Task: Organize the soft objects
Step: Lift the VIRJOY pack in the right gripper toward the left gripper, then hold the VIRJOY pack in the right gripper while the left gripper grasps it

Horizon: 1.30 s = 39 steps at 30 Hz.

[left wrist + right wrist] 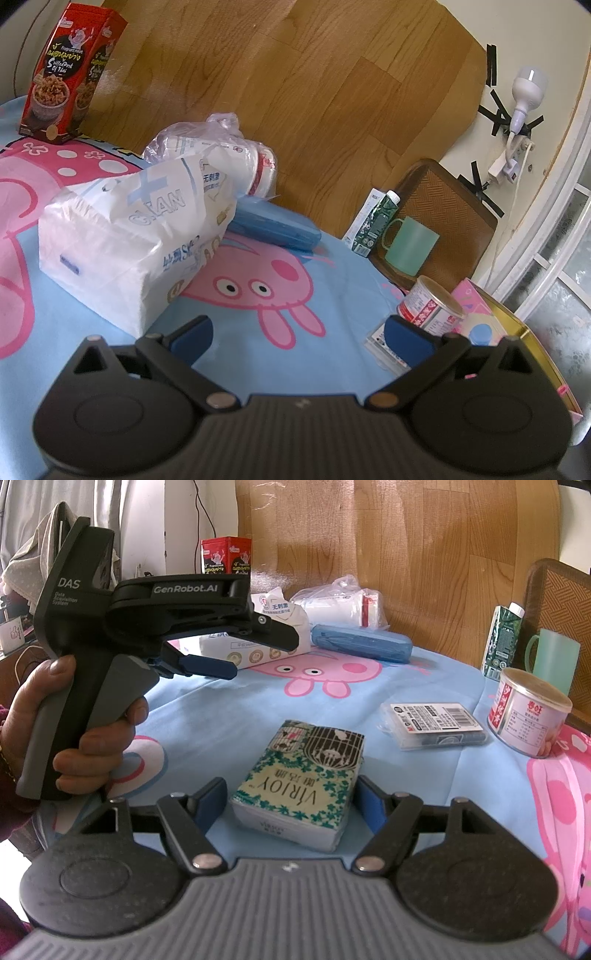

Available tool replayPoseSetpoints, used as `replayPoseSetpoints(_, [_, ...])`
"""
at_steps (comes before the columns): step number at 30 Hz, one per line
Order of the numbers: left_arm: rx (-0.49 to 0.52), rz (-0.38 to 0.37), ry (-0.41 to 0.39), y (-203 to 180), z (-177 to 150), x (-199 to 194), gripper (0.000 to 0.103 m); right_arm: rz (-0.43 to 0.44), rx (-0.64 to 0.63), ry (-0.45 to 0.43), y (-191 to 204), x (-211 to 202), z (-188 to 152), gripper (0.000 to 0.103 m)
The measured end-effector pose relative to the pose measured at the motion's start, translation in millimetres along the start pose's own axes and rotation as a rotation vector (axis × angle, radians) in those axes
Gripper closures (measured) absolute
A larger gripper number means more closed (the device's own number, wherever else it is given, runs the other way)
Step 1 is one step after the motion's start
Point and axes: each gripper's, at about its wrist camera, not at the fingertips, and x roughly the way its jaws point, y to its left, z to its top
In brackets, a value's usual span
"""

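With tissue pack lying flat on tablecloth, right gripper straddles its near end, pads spread either side, no squeeze yet. Left gripper gaping too, empty, hanging near big tissue bag. Pack looks light, squishy, slick wrapper, so probably pinch long sides mid-height, gently, or it bulges and slips. Can and marker pack well apart.

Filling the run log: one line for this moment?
left hand-held gripper: open, empty | right hand-held gripper: open, straddling tissue pack | pack on tablecloth
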Motion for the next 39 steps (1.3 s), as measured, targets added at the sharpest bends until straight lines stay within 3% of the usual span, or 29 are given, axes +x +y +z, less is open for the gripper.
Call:
replayPoseSetpoints(4, [0.015,-0.002,0.005,-3.1,0.0,1.4,0.001,-0.001,-0.003,0.001,-0.1,-0.2,0.0,0.026])
replayPoseSetpoints(8, [0.013,0.006,0.015,-2.7,0.9,2.4,0.001,-0.021,-0.003,0.006,1.1,-0.8,-0.3,0.019])
replayPoseSetpoints(23, [0.012,0.047,0.064,-4.1,0.3,5.6,0.001,-0.044,0.022,0.002,1.3,-18.7,-10.9,0.019])
replayPoseSetpoints(31, [-0.027,-0.062,0.142,-24.4,-19.3,-10.9,0.001,-0.040,0.016,-0.012,1.4,-19.1,-11.9,0.026])
replayPoseSetpoints(39, [-0.131,-0.195,0.247,-31.1,-25.6,-17.6,0.001,-0.038,0.013,-0.018,2.1,-19.2,-12.3,0.028])
